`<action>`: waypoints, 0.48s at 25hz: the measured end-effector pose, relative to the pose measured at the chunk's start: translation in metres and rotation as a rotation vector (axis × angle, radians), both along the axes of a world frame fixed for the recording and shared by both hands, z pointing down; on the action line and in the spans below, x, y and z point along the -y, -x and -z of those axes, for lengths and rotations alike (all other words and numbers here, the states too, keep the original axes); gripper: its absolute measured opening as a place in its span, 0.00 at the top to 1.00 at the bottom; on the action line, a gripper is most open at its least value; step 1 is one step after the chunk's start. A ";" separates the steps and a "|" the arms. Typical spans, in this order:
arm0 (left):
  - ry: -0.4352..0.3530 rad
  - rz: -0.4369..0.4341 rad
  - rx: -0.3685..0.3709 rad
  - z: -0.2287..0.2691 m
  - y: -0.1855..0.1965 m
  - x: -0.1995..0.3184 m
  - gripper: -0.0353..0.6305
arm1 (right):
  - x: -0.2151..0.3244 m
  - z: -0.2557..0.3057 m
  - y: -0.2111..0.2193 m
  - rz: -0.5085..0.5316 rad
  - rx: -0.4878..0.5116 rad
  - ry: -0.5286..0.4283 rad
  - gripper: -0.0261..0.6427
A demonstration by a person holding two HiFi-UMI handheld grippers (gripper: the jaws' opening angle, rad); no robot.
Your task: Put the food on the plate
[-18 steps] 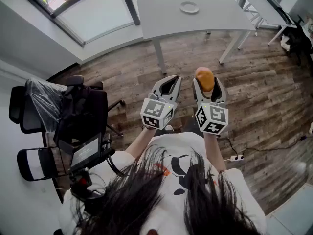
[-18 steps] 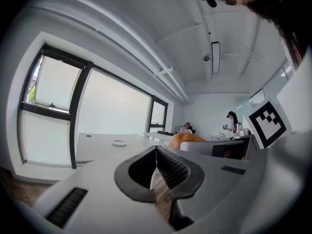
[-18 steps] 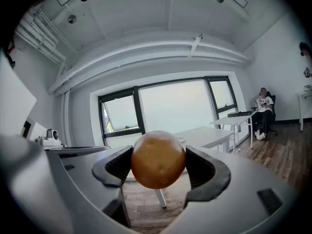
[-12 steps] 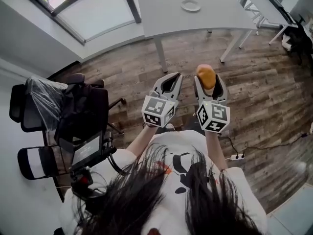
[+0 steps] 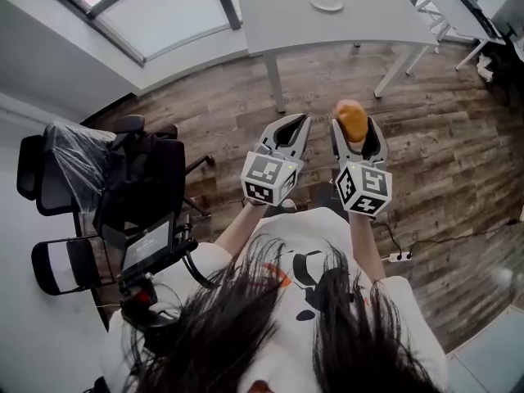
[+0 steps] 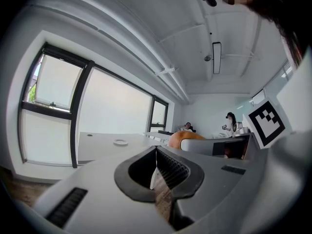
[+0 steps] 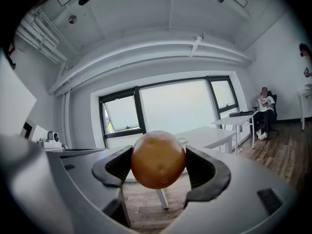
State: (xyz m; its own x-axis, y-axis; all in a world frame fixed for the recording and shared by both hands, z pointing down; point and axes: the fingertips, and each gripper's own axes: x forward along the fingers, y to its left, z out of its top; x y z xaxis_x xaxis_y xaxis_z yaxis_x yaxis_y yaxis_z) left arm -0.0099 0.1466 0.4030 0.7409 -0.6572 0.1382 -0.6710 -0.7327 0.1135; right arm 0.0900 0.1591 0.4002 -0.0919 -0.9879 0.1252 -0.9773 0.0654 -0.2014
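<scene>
My right gripper (image 5: 354,126) is shut on a round orange-brown food item (image 5: 353,120), held in the air over the wooden floor; the right gripper view shows the food item (image 7: 158,159) pressed between both pads. Beside it, my left gripper (image 5: 299,125) is shut with nothing in it, its jaws meeting at the tips (image 6: 155,172). A small white plate (image 5: 327,2) lies on the grey table (image 5: 286,19) ahead, well beyond both grippers. That plate (image 6: 120,142) also shows small in the left gripper view.
Black office chairs (image 5: 131,178) and a stand with a screen (image 5: 147,250) sit to my left. More white tables (image 5: 458,6) stand at the far right. A power strip (image 5: 399,258) and cable lie on the floor to the right. A seated person (image 7: 265,112) is at the room's far end.
The view has shifted toward the table: both grippers and the held food sit slightly further right and higher, and the table and plate lie nearer the top edge.
</scene>
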 end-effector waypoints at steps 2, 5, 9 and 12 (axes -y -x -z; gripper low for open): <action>0.008 0.005 -0.004 -0.001 0.001 0.000 0.94 | -0.002 0.001 0.000 0.003 0.014 0.003 0.47; 0.018 0.005 -0.007 -0.003 0.005 0.002 0.94 | 0.000 0.001 0.001 0.002 0.019 0.008 0.47; 0.031 -0.007 -0.007 -0.010 0.006 0.017 0.94 | 0.019 0.001 0.003 0.000 0.023 0.012 0.47; 0.041 -0.013 -0.003 -0.014 0.001 0.031 0.94 | 0.037 0.001 -0.002 0.008 0.023 0.018 0.47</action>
State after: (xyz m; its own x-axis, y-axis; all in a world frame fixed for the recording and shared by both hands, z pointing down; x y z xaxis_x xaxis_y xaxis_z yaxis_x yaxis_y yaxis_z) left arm -0.0104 0.1153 0.4173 0.7496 -0.6417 0.1623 -0.6614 -0.7357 0.1456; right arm 0.0916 0.1225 0.3991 -0.1023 -0.9847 0.1409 -0.9719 0.0688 -0.2249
